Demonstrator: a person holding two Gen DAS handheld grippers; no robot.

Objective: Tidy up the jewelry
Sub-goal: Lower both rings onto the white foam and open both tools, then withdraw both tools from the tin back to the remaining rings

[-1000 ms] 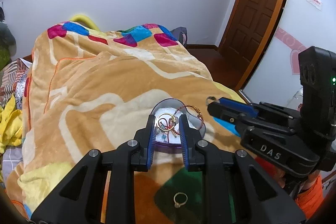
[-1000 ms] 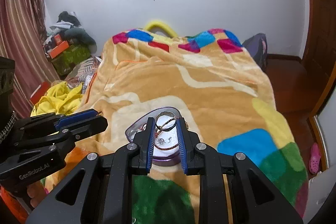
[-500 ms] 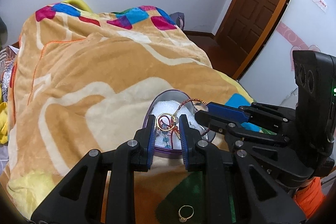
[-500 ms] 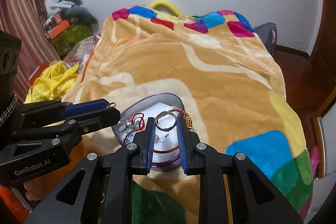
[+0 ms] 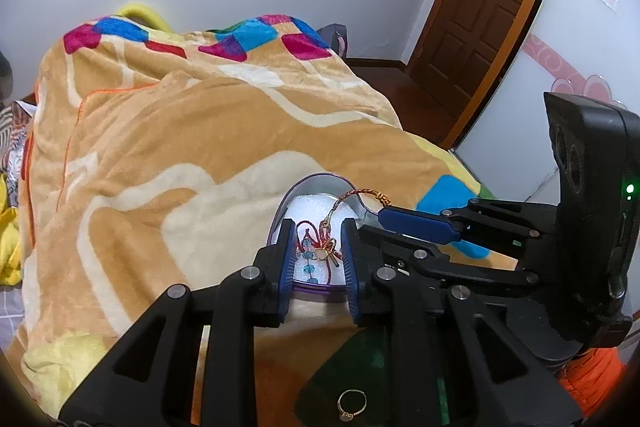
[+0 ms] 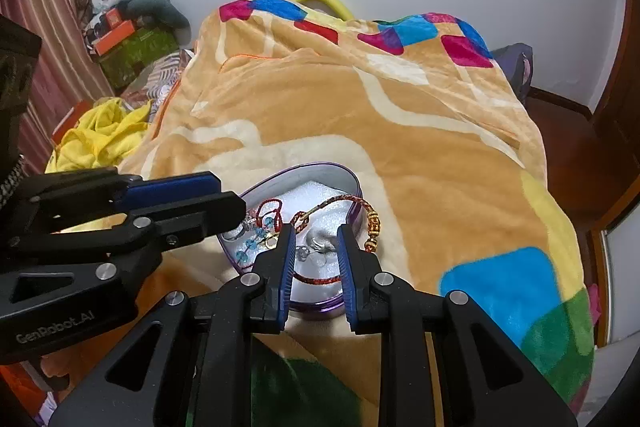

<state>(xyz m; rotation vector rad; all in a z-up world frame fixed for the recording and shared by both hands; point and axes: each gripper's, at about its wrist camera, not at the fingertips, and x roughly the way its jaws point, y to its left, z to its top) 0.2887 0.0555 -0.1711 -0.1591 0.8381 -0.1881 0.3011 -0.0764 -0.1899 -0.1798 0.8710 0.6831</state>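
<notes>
The tin (image 6: 316,171) is a heart-shaped purple thing with white foam inside, sitting on the blanket (image 6: 420,131) near the front of the bed. It's got a tangle in it: a red cord (image 6: 269,207) with blue beads (image 6: 245,251), a gold ring (image 5: 326,254), a silver ring (image 6: 318,243), and a braided bracelet (image 6: 340,201) whose gold charm end (image 6: 373,225) hangs over the rim onto the blanket. One more gold ring (image 5: 352,401) is lying loose on the blanket, close to the person, well outside the tin.

Both tools are poked down over the tin. The left gripper (image 5: 316,227) has its jaws only a narrow gap apart with the gold ring and cord showing between them, and I honestly can't tell if the pads are pinching the ring or just framing it. Same deal with the right gripper (image 6: 316,241): narrow gap, silver ring in between, can't say if it's held.

My guess is it's the drop-off step. If those rings are held, I'd get the tips low over the foam before opening, so nothing bounces out. Watch the cord, it looks easy to snag and drag back out on the way up. Then tuck that hanging charm in and go for the loose ring on the blanket, coming in flat since it's thin and the fabric is soft.
</notes>
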